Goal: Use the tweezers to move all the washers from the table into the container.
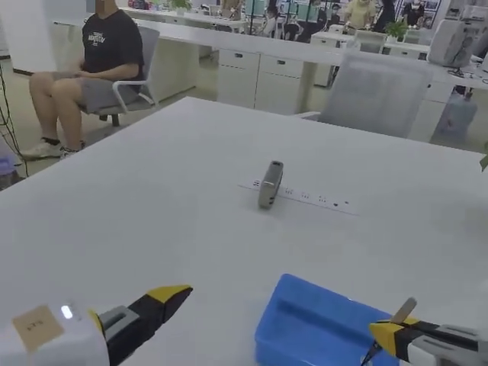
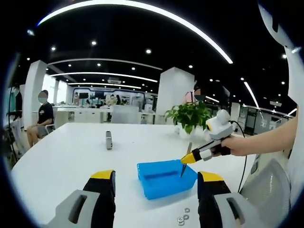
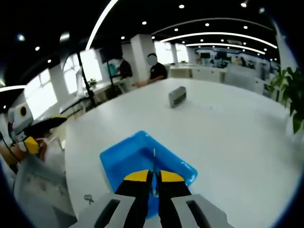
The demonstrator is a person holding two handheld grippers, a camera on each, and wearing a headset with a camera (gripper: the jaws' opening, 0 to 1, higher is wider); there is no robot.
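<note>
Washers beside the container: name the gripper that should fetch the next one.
Right. The right gripper is shut on the tweezers, over the blue container; the washers lie on the table beside it. The left gripper is open and empty.

Bright, even overhead office light; soft faint shadows; mild blur throughout; gripper views fisheye-bent at edges.

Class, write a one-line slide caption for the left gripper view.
Right claw holds tweezers tip-down over the blue container, while washers lie on the table nearby.
</note>
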